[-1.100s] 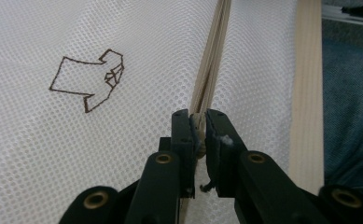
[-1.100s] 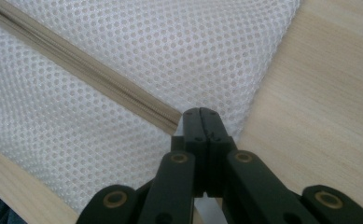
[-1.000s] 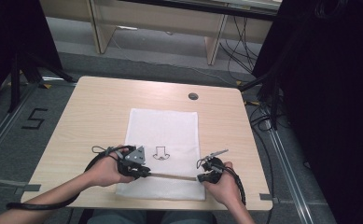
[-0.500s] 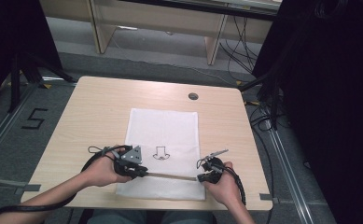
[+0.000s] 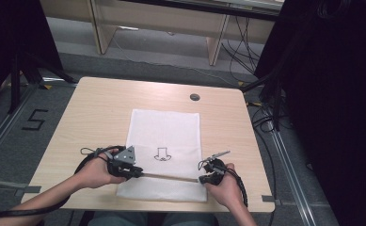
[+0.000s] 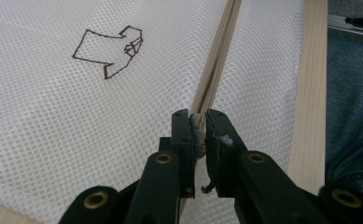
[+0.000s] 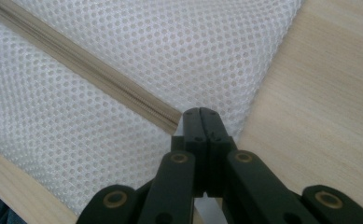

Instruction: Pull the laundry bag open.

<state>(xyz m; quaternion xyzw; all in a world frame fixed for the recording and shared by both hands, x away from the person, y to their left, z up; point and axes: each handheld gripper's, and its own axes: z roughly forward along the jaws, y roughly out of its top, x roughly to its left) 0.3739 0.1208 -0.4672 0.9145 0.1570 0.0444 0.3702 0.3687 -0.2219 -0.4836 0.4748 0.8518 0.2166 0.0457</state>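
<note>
A white mesh bag (image 5: 166, 150) is seen lying flat on the wooden bench (image 5: 100, 108) in the high view, its near end toward the person, with a beige zipper (image 5: 171, 177) running across that near end. At the left end of the zipper the left claw (image 5: 136, 172) is held by the left hand (image 5: 95, 173). In the left gripper view this claw (image 6: 198, 122) is found clenched on the beige zipper pull (image 6: 197, 125), a detail too small to be made out from above; the zipper tape (image 6: 216, 60) is seen stretching away from the jaws, and a small brown outline emblem (image 6: 108, 52) is shown printed on the mesh to its left. Farther right, at the other end of the zipper, the right claw (image 5: 203, 179) is held by the right hand (image 5: 225, 188). In the right gripper view this claw (image 7: 200, 113) is seen fully clenched at the zipper's end (image 7: 170, 119), near the bag's edge, with bare bench wood (image 7: 319, 93) beyond; whether mesh is pinched between the jaws cannot be told.
</note>
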